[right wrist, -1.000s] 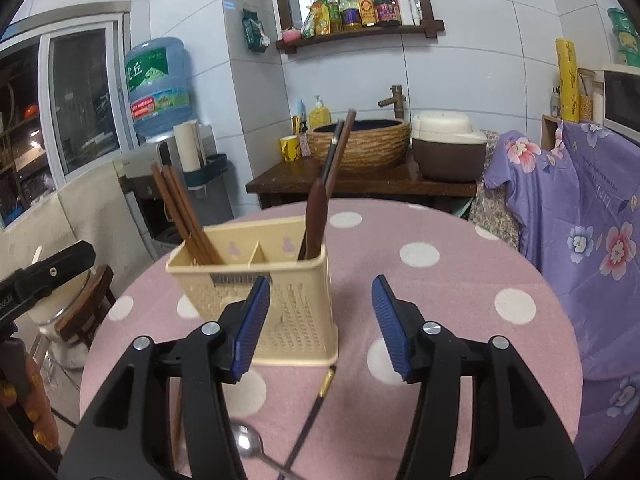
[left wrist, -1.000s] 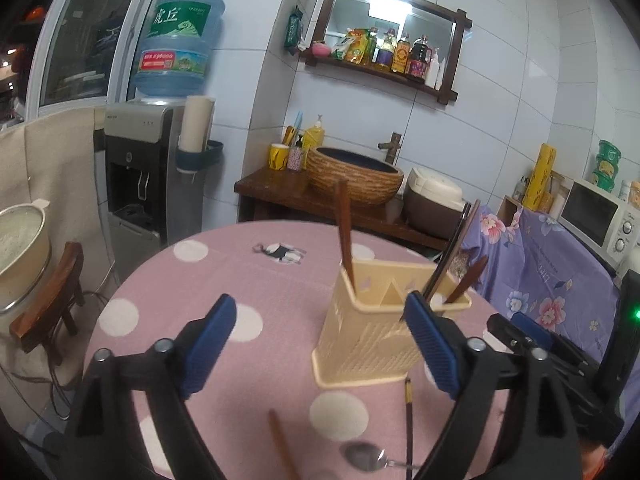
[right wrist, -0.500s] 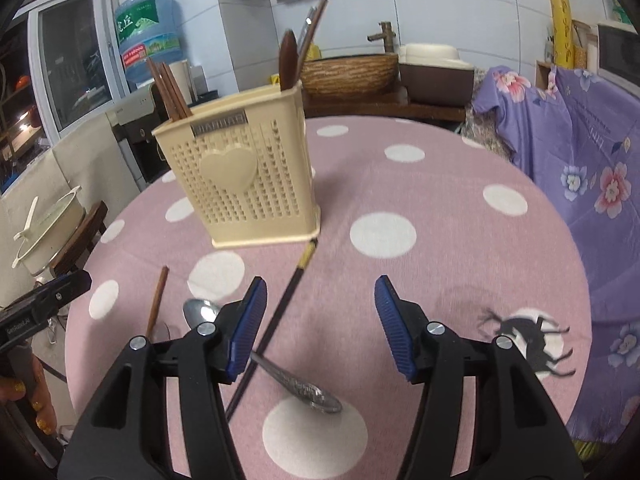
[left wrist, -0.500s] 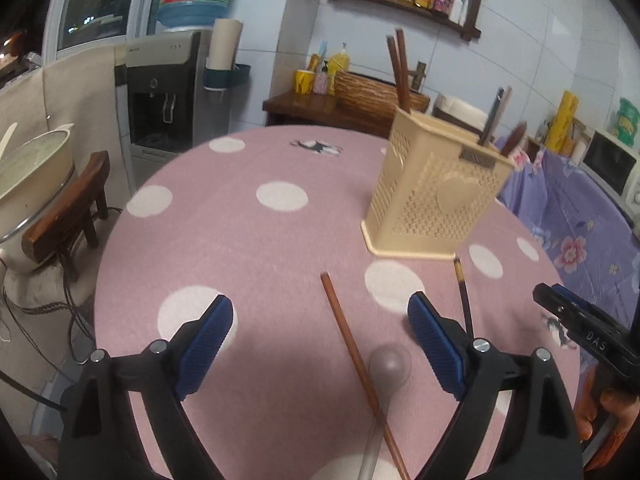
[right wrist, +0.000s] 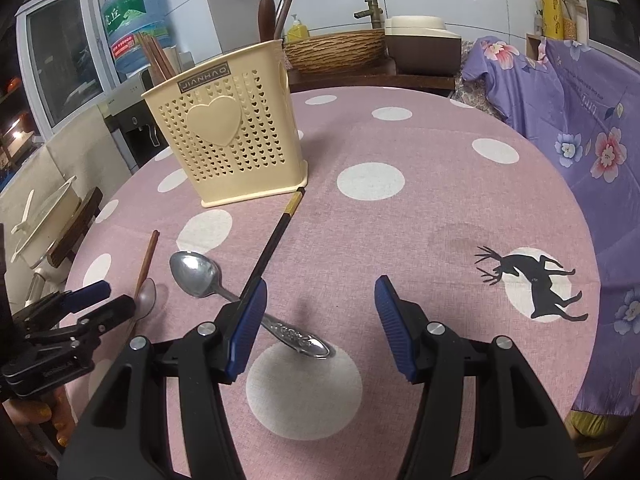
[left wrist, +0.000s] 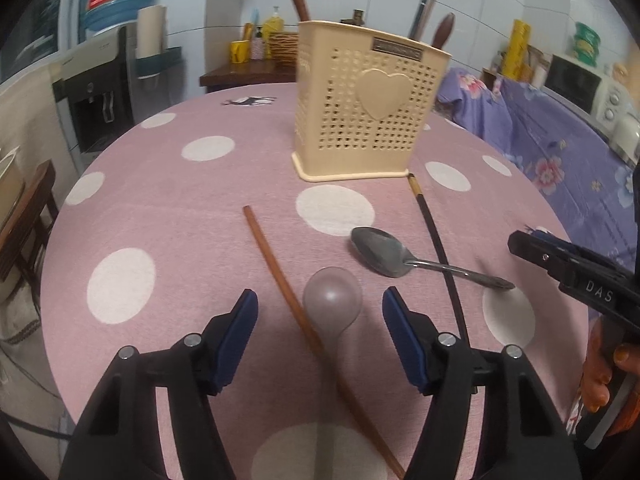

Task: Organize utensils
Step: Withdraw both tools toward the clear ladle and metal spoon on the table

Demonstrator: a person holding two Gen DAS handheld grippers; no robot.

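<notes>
A: Utensils first. Where are they lying?

B: On my pink dotted surface (left wrist: 168, 208). I see a metal spoon (left wrist: 384, 254) near the middle, its handle running toward the right edge. A black chopstick (left wrist: 436, 248) passes under that handle, and its gold-banded end touches the base of the cream holder (left wrist: 368, 104). A brown chopstick (left wrist: 288, 292) lies on a slant toward the near edge, and a clear plastic spoon (left wrist: 333, 300) rests just beside it, bowl touching or nearly so.

A: And the holder itself?

B: Upright, toward the far edge. Brown chopsticks (right wrist: 158, 58) stand in one end compartment, and a dark wooden handle (right wrist: 266, 14) with some thin sticks in the other.

A: Your left gripper?

B: My left gripper (left wrist: 318, 334) is spread wide and holds nothing. It hangs low by the near edge, with the clear spoon's bowl and the brown chopstick between its blue pads.

A: The right one?

B: My right gripper (right wrist: 320, 320) is spread too, and bare. It hangs over the metal spoon's handle end; the left pad (right wrist: 246, 328) covers part of that handle and the black chopstick's lower end. I cannot tell whether it touches either.
</notes>
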